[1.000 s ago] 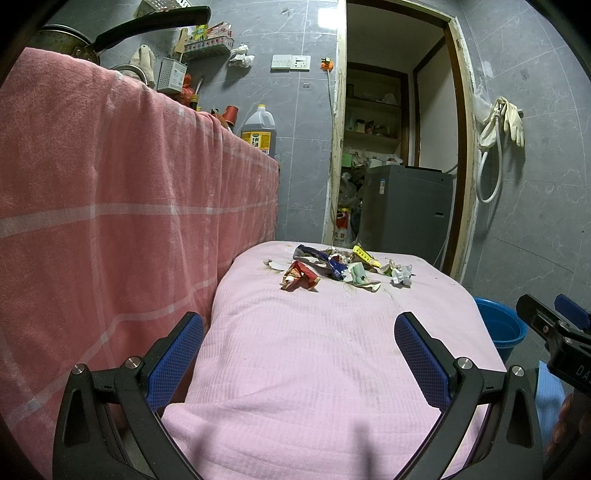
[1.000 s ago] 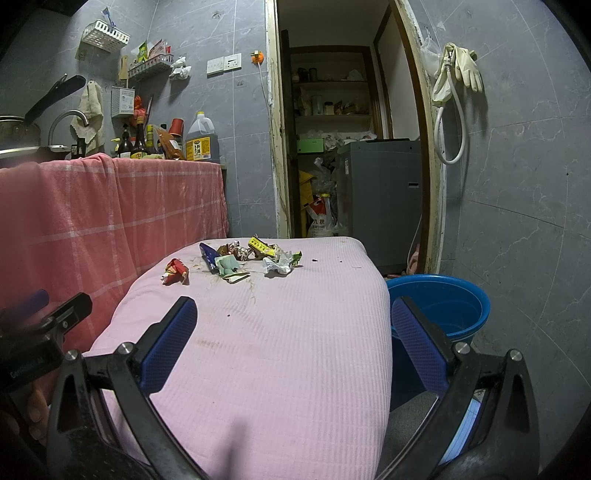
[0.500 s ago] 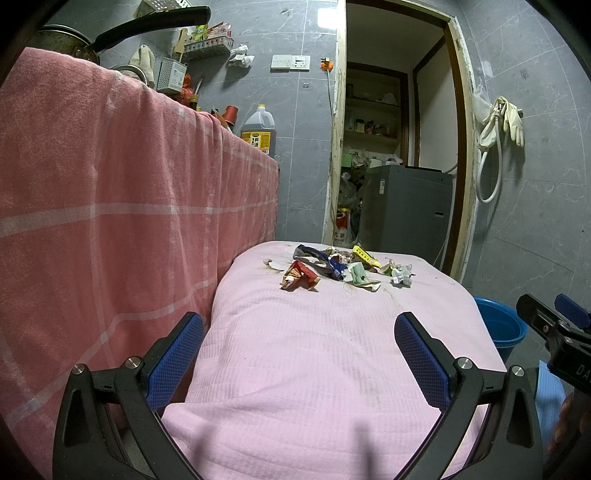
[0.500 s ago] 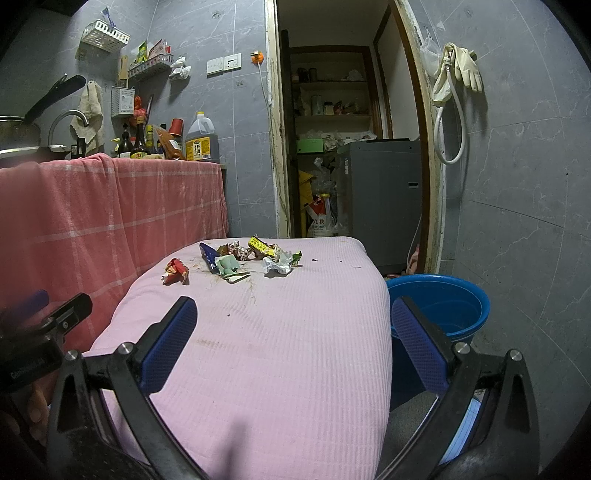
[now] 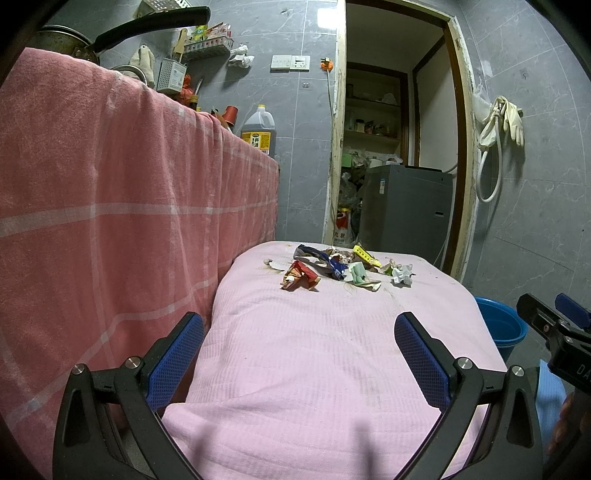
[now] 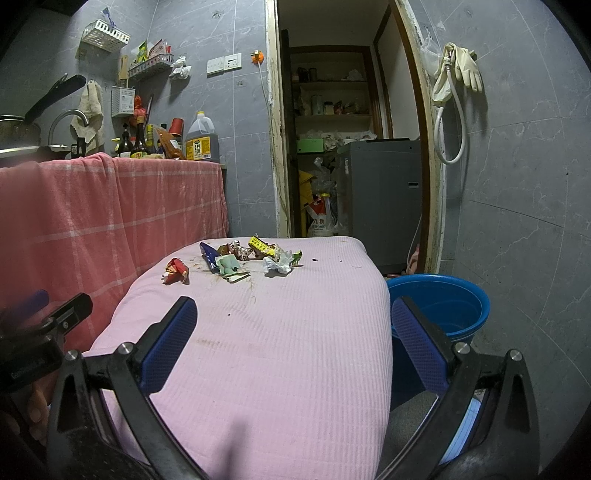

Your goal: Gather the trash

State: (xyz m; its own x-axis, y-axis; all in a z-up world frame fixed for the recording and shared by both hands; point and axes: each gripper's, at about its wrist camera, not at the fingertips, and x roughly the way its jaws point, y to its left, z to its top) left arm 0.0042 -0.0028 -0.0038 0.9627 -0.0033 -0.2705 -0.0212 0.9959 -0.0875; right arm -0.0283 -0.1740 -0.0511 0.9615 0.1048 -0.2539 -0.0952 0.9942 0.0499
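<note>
A pile of crumpled wrappers lies at the far end of a pink-covered table; it also shows in the right wrist view. A red wrapper lies at its left edge, apart in the right wrist view. A white crumpled paper lies at the right. A blue bucket stands on the floor right of the table, also seen in the left wrist view. My left gripper and right gripper are open and empty over the table's near end.
A pink checked cloth drapes a counter along the left, with bottles and a pan on top. A grey washing machine stands in the doorway behind. Gloves and a hose hang on the right wall.
</note>
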